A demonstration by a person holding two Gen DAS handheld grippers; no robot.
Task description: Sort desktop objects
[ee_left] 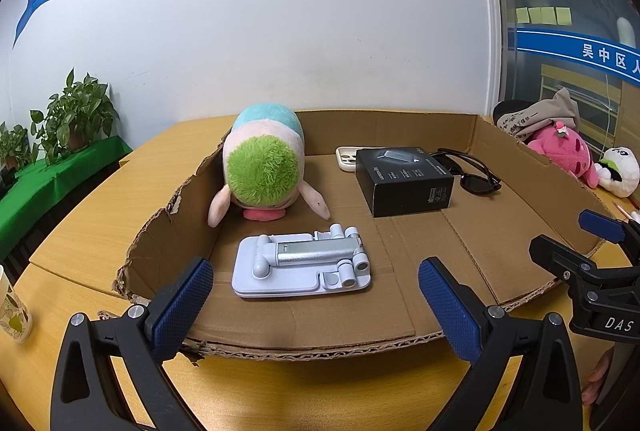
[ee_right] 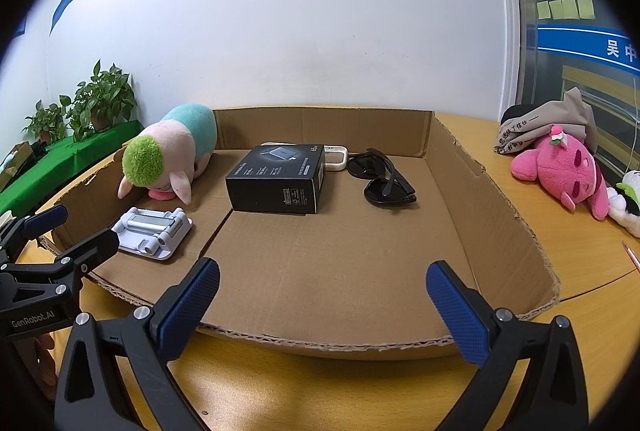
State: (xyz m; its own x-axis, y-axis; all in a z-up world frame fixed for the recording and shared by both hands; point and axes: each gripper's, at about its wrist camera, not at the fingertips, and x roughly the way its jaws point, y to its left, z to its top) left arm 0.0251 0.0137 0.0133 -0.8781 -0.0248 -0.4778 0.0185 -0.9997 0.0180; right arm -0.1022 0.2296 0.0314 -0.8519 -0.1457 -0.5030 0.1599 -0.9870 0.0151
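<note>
A shallow cardboard tray (ee_left: 520, 191) (ee_right: 472, 191) lies on the wooden table. In it are a white folding phone stand (ee_left: 302, 265) (ee_right: 154, 231), a green-faced plush toy (ee_left: 262, 163) (ee_right: 168, 155), a black box (ee_left: 404, 179) (ee_right: 278, 177), black sunglasses (ee_left: 476, 175) (ee_right: 384, 179) and a white phone case (ee_left: 347, 156) (ee_right: 335, 156) behind the box. My left gripper (ee_left: 316, 305) is open and empty, just in front of the phone stand. My right gripper (ee_right: 322, 305) is open and empty at the tray's front edge. Each gripper shows at the side of the other's view.
A pink plush (ee_right: 564, 171) and a white plush (ee_right: 628, 199) lie on the table right of the tray, under a grey cloth bag (ee_right: 548, 123). A paper cup (ee_left: 12, 311) stands at the left. Potted plants (ee_left: 76, 115) stand on a green shelf at the far left.
</note>
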